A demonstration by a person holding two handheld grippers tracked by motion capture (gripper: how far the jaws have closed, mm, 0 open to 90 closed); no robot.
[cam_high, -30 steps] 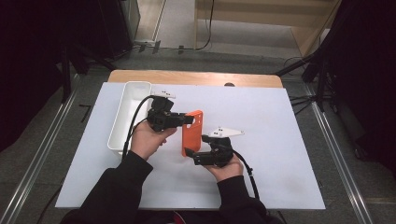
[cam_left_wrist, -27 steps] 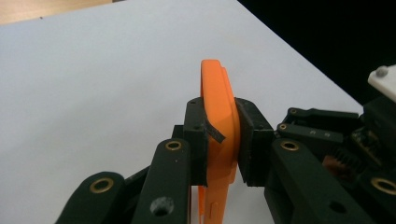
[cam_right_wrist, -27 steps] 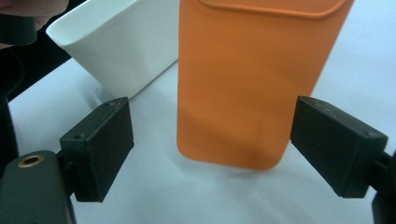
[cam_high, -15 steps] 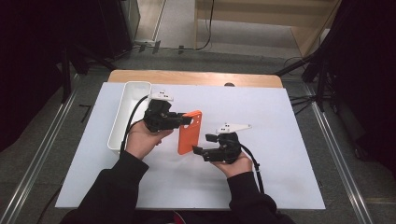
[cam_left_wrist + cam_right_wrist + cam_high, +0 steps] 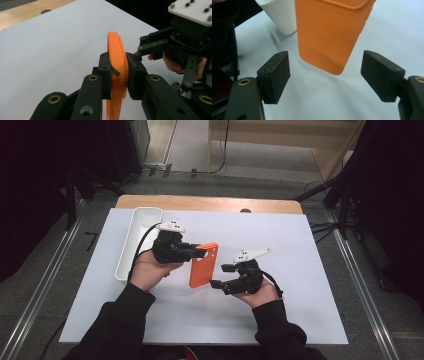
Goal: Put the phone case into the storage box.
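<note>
An orange phone case (image 5: 204,265) hangs above the white table sheet, held at its upper edge. My left gripper (image 5: 196,251) is shut on that case (image 5: 117,65), its pads pressing both faces. The case's lower end (image 5: 329,35) hangs in front of my right gripper (image 5: 325,75), whose jaws stand wide apart with nothing between them. In the high view my right gripper (image 5: 218,276) sits just right of the case's lower corner, apart from it. The left gripper view shows the right gripper (image 5: 147,48) beyond the case.
A long white tray (image 5: 134,242) lies at the left of the white sheet (image 5: 280,240), close behind my left hand. A wooden table edge (image 5: 210,203) runs along the back. Dark floor and metal rails flank the table.
My right gripper let go of the case's lower end, opened, and drew back to the right. The left gripper kept hold of the case.
</note>
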